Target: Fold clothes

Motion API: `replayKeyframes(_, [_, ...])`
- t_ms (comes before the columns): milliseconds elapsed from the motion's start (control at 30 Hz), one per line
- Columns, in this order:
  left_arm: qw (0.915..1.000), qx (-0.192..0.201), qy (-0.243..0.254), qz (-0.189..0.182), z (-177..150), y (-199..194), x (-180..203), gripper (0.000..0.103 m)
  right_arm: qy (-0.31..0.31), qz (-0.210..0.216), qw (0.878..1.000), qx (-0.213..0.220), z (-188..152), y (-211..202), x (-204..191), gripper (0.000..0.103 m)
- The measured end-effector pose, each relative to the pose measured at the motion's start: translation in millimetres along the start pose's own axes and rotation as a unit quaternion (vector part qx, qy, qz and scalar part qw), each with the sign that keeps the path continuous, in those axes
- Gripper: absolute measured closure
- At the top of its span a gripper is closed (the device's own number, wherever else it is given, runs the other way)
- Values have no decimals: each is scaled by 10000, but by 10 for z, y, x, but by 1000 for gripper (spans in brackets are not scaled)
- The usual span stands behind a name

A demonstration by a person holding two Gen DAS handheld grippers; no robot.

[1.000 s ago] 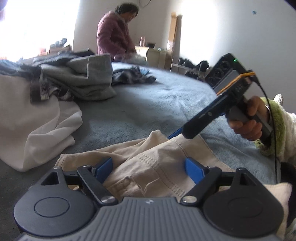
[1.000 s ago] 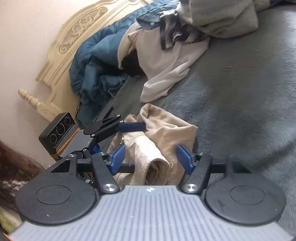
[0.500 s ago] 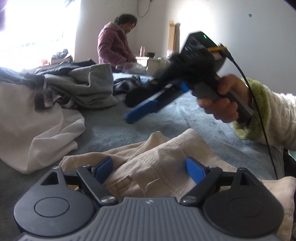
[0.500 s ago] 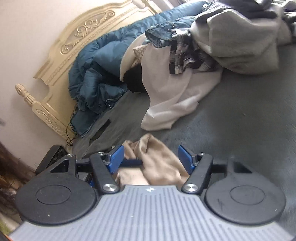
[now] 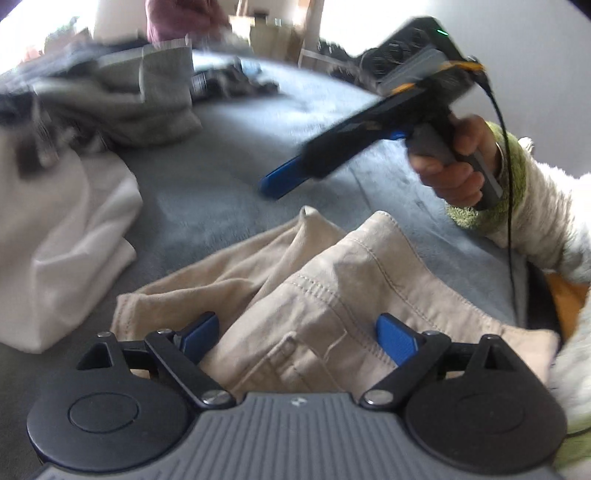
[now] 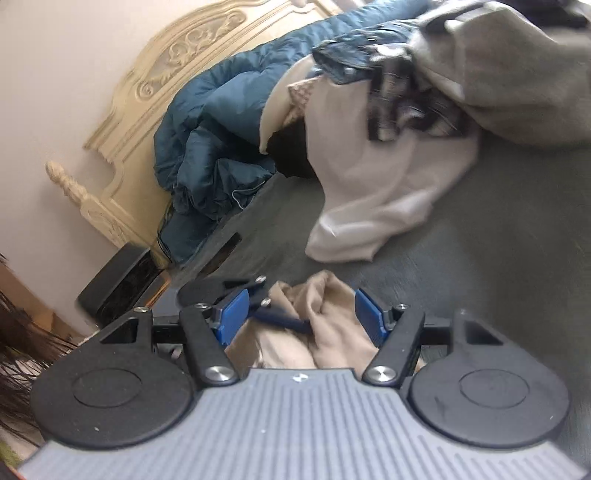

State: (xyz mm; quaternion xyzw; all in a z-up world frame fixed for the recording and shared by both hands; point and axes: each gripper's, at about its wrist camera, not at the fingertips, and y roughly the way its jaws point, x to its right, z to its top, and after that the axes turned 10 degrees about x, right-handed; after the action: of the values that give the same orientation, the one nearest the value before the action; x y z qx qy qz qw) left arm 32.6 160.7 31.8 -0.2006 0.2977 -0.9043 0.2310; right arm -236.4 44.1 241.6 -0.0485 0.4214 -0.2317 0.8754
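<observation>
Beige trousers (image 5: pixel 317 295) lie crumpled on the grey bed cover (image 5: pixel 207 173). My left gripper (image 5: pixel 299 332) is open, its blue fingers on either side of a fold of the trousers, low against the cloth. My right gripper (image 6: pixel 301 319) is open and empty, held in the air above and beyond the trousers (image 6: pixel 325 317). In the left wrist view it shows at the upper right (image 5: pixel 280 182), held by a hand in a green-cuffed sleeve. The left gripper shows under it in the right wrist view (image 6: pixel 258 306).
A white garment (image 5: pixel 55 236) lies left of the trousers. A pile of grey, plaid and denim clothes (image 6: pixel 480 66) sits behind it. A blue quilt (image 6: pixel 221 136) lies against the carved headboard (image 6: pixel 155 85). A person (image 5: pixel 181 18) stands at the far side.
My right gripper left the trousers, rose over the bed, and has now come down a little toward the cloth. My left gripper has stayed open around the same fold.
</observation>
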Motion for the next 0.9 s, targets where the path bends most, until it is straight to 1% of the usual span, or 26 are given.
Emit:
replayKeyframes(67, [9998, -164, -53, -84, 65, 12, -49, 17, 100, -41, 9999, 91, -32, -133, 42, 39])
replayKeyframes(100, [9997, -201, -43, -108, 80, -3, -44, 23, 149, -62, 9998, 137, -48, -200, 63, 39])
replayKeyframes(133, [9997, -213, -22, -74, 96, -32, -37, 29, 160, -89, 9997, 181, -54, -255, 80, 39])
replayKeyframes(233, [9998, -158, 115, 49, 84, -153, 30, 38, 212, -124, 9992, 301, -57, -352, 138, 39])
replayKeyframes(300, [9996, -107, 234, 117, 49, -197, 70, 41, 228, -128, 9991, 340, -45, -367, 167, 39])
replayKeyframes(367, [9995, -60, 243, 192, -10, -184, 94, 40, 218, -108, 9992, 329, -9, -322, 179, 39])
replayKeyframes(467, [9997, -75, 69, 232, -9, -117, 74, 33, 111, -25, 9997, 213, 62, -156, 158, 38])
replayKeyframes(500, [9997, -104, 12, 219, -1, -98, 66, 32, 89, 4, 9998, 155, 85, -88, 150, 38])
replayKeyframes(567, [9998, -93, -62, 192, 9, -61, 45, 33, 56, -10, 10000, 58, 134, 19, 143, 38])
replayKeyframes(600, [9998, -29, -43, 207, 0, -68, 61, 38, 30, -22, 10000, 19, 152, 66, 134, 39])
replayKeyframes(633, [9997, 38, -19, 224, -8, -76, 78, 46, -1, -26, 10000, -18, 164, 101, 128, 39])
replayKeyframes(667, [9994, 140, 76, 315, -20, -106, 123, 50, -32, -31, 10000, -56, 175, 136, 121, 39])
replayKeyframes(733, [9974, 412, 349, 475, -55, -181, 282, 66, -126, -49, 9998, -132, 184, 185, 102, 38])
replayKeyframes(767, [9954, 500, 577, 586, -83, -207, 379, 68, -184, -64, 9997, -165, 188, 207, 93, 39])
replayKeyframes(833, [9912, 644, 850, 784, -146, -246, 514, 72, -310, -76, 9992, -240, 200, 254, 76, 39])
replayKeyframes(900, [9894, 782, 863, 862, -192, -274, 555, 73, -366, -41, 9988, -307, 217, 318, 84, 39])
